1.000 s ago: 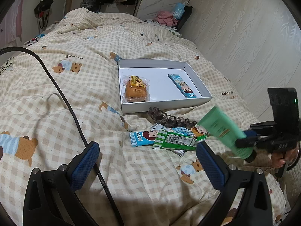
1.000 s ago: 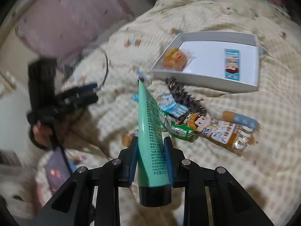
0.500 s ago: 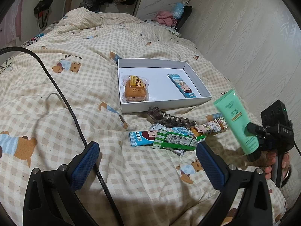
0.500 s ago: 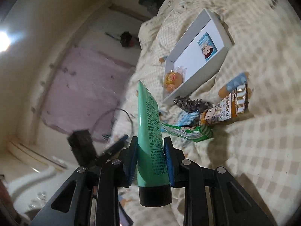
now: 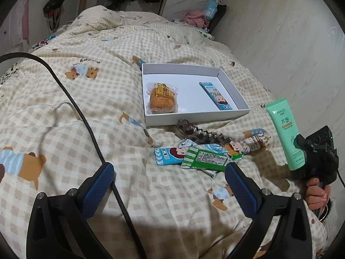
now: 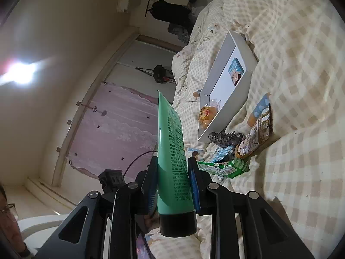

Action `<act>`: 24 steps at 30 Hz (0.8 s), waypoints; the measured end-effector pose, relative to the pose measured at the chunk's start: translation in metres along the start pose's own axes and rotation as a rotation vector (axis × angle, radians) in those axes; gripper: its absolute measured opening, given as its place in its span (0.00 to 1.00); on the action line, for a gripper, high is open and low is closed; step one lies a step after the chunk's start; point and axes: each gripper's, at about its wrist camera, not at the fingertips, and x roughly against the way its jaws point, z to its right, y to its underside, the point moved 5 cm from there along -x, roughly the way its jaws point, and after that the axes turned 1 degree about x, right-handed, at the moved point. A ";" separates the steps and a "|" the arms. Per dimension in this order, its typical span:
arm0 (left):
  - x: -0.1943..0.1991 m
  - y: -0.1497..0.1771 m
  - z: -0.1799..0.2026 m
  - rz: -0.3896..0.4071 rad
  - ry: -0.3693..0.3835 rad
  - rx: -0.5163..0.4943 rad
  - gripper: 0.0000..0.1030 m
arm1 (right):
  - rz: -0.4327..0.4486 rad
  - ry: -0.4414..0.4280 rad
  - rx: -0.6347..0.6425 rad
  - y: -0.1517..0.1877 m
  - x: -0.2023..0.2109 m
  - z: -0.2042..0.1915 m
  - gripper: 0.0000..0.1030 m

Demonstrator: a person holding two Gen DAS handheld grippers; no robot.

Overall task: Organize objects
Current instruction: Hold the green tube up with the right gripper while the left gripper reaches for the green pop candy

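right gripper (image 6: 172, 179) clamps a green tube (image 6: 172, 157); white box (image 5: 194, 119) lies at two o'clock; left gripper (image 5: 168, 183) gapes wide, empty.

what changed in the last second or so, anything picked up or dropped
The right gripper swung the green tube from leaning over the loose snacks to nearly upright at the right, off the pile. Its jaws stayed shut on the tube. The left gripper stayed open, and the white box and its contents did not move.
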 end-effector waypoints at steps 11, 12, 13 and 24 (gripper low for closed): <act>0.001 0.000 0.004 -0.005 -0.008 -0.021 1.00 | -0.013 0.016 0.002 0.003 0.006 0.003 0.28; 0.001 -0.001 0.005 -0.003 -0.003 -0.023 0.99 | -0.016 0.020 0.000 0.003 0.006 0.004 0.28; 0.004 -0.001 0.007 0.006 0.005 -0.029 1.00 | -0.018 0.026 -0.001 0.003 0.006 0.004 0.28; 0.008 -0.006 0.075 0.012 0.062 -0.376 1.00 | -0.019 0.031 0.007 0.003 0.008 0.006 0.28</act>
